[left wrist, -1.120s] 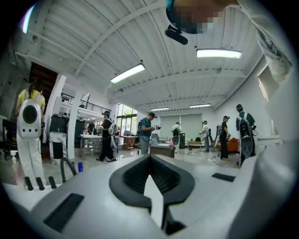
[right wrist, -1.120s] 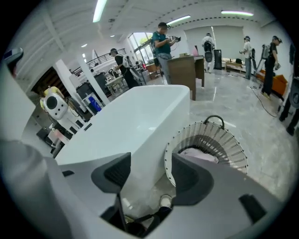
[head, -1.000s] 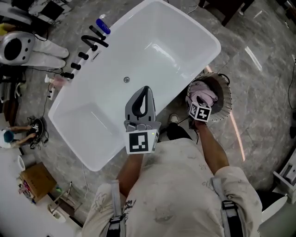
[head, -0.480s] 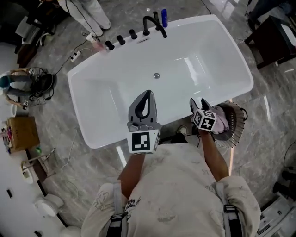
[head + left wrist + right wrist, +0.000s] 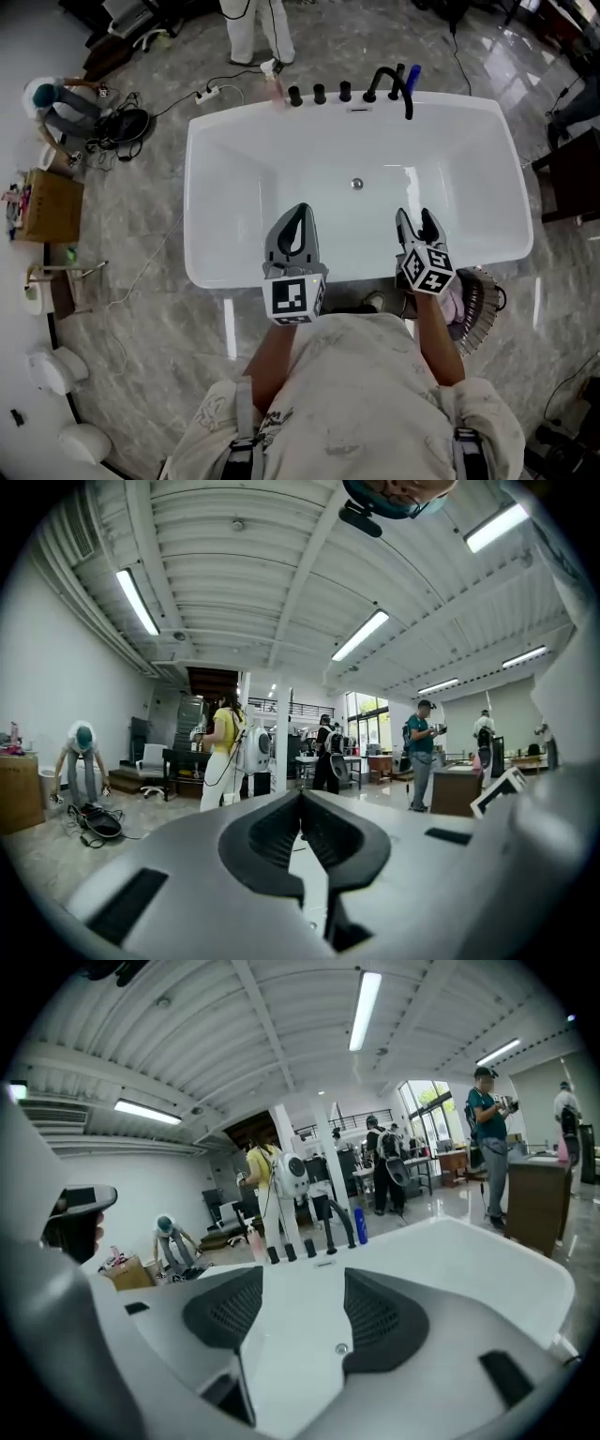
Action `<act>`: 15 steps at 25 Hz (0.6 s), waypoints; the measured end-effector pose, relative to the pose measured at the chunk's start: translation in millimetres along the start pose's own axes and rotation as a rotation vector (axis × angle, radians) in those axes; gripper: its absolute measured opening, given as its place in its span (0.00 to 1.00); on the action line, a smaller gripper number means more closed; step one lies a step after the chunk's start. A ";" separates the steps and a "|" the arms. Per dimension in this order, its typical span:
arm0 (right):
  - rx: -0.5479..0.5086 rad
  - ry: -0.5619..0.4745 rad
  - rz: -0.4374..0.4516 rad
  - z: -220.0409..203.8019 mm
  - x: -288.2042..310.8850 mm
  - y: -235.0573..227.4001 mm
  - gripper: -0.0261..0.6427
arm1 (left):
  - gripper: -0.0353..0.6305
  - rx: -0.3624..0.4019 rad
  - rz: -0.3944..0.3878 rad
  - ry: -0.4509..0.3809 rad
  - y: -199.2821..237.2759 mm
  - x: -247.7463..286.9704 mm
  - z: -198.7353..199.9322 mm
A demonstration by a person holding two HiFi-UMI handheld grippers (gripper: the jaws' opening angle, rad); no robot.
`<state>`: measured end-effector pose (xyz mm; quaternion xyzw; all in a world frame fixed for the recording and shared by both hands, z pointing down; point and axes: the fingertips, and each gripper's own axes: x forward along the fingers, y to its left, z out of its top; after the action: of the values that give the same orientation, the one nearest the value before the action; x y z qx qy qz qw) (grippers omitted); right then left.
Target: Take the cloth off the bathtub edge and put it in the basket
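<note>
The left gripper point(image 5: 298, 214) is held pressed together, the right gripper point(image 5: 415, 223) spread and empty, over the bathtub point(image 5: 234, 187); nothing is gripped, seemingly because the pink cloth point(image 5: 453, 302) is lodged in the basket point(image 5: 480, 300).

A white freestanding bathtub point(image 5: 194, 225) stands at the centre of a grey, marble-patterned floor point(image 5: 141, 244) that gleams under the lights. A round ribbed basket point(image 5: 478, 292) sits on the floor just beside the tub's near rim, toward its right end. At left, a brown cardboard box point(image 5: 42, 204) rests by the wall, a tangle of dark cables point(image 5: 122, 127) beyond it. A white power strip point(image 5: 208, 94) lies near the tub's far left corner. Dark furniture point(image 5: 572, 178) stands at the right edge.
</note>
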<state>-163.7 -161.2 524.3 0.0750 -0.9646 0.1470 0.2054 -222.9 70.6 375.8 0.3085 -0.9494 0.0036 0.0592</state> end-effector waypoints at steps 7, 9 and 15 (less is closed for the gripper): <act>-0.211 -0.188 0.105 92.2 -10.1 82.3 0.42 | 0.06 -0.028 0.087 -0.038 49.9 -19.0 26.2; -0.282 -0.239 0.125 115.3 -14.6 101.3 0.41 | 0.06 -0.024 0.100 -0.051 58.5 -20.9 33.3; -0.412 -0.393 0.178 179.9 -39.6 146.6 0.41 | 0.06 0.005 0.129 -0.087 73.1 -26.7 58.7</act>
<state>-225.3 -75.9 313.7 -0.0261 -0.9982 -0.0518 0.0122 -250.8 142.9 316.6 0.2466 -0.9690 -0.0037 0.0167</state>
